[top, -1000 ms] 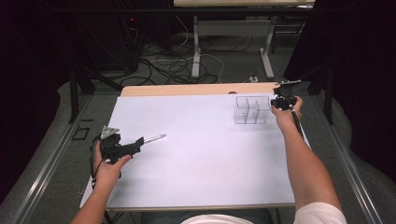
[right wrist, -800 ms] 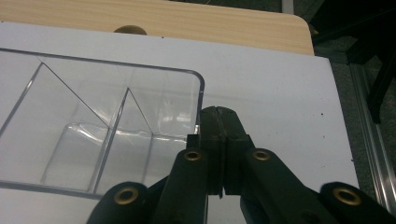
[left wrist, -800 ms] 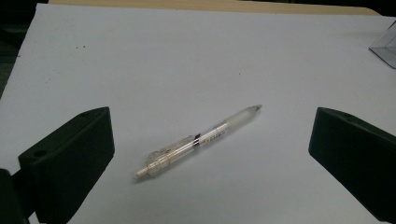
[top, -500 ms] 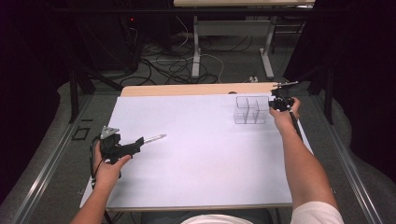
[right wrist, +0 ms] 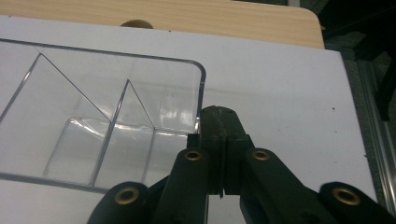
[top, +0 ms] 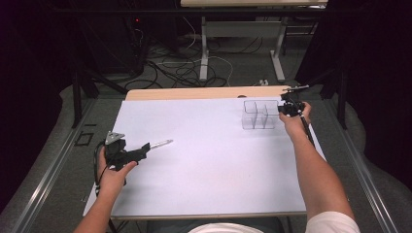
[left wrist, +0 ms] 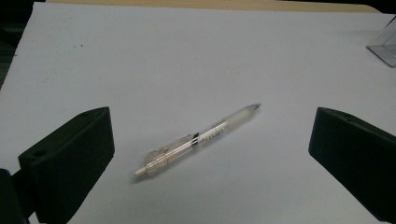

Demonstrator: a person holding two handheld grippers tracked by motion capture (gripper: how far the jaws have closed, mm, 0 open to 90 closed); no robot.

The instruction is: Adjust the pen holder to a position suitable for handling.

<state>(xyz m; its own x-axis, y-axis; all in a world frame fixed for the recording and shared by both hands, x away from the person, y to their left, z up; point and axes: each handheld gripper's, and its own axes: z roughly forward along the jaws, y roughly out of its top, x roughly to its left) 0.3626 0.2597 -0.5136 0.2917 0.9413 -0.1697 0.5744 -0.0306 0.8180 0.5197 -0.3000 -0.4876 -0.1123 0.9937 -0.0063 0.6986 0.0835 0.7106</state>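
Observation:
A translucent pen [top: 160, 143] lies on the white sheet at the left. In the left gripper view the pen [left wrist: 201, 140] lies diagonally on the sheet between and just ahead of the wide-apart jaws. My left gripper [top: 145, 148] [left wrist: 210, 126] is open and does not touch the pen. A clear plastic box [top: 257, 115] with dividers stands at the far right. My right gripper [top: 284, 108] sits at the box's right side. In the right gripper view its jaws [right wrist: 222, 116] are shut together, tips against the rim of the box [right wrist: 93, 102] at its right wall. Nothing shows between them.
A white sheet [top: 218, 165] covers most of the table, with a strip of bare wood [top: 194, 93] along the far edge. Beyond the table, cables [top: 184, 68] and table legs stand on the floor. Metal rails run along both sides.

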